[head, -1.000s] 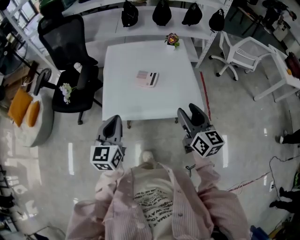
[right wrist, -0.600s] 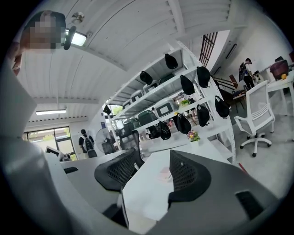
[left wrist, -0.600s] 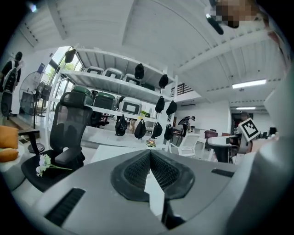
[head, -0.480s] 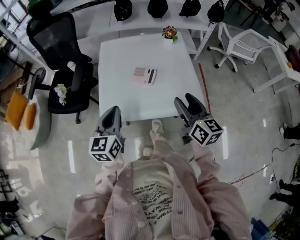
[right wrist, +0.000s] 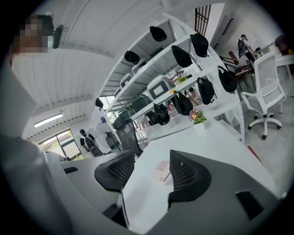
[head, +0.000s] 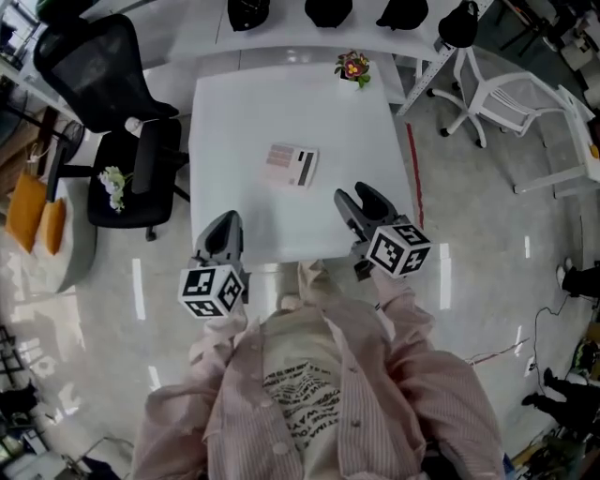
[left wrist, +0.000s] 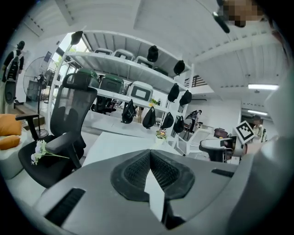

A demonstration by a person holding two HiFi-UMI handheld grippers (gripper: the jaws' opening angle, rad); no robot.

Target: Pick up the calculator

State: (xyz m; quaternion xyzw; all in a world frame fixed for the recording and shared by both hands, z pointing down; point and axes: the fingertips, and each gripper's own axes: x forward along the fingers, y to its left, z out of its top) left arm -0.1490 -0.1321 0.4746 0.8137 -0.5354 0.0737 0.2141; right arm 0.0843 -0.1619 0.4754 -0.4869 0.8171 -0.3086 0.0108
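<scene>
Approach step, by my read; nothing is being grasped yet. The calculator (head: 292, 165) is lying flat near the middle of the white worktop (head: 272, 94), apart from both claws. The right claw (head: 354, 197) is hanging over the near right part of the worktop with its jaws released and nothing between them. In the right gripper view the calculator (right wrist: 161, 167) is showing through the gap, farther out on the worktop. The left claw (head: 223, 230) is sitting at the near left edge, clenched on nothing.

Next move, judging from this: carrying the right claw farther and a bit left, lowering it, and getting the jaws around the thin flat body, which is probably awkward to pinch off a smooth surface.

Otherwise the worktop is carrying only a small flower pot (head: 352, 67) at the far edge. A black office chair (head: 103, 66) is standing to the left, a white chair (head: 506, 94) to the right, and a shelf with black bags (head: 328, 11) is running along the far side. Glossy floor.
</scene>
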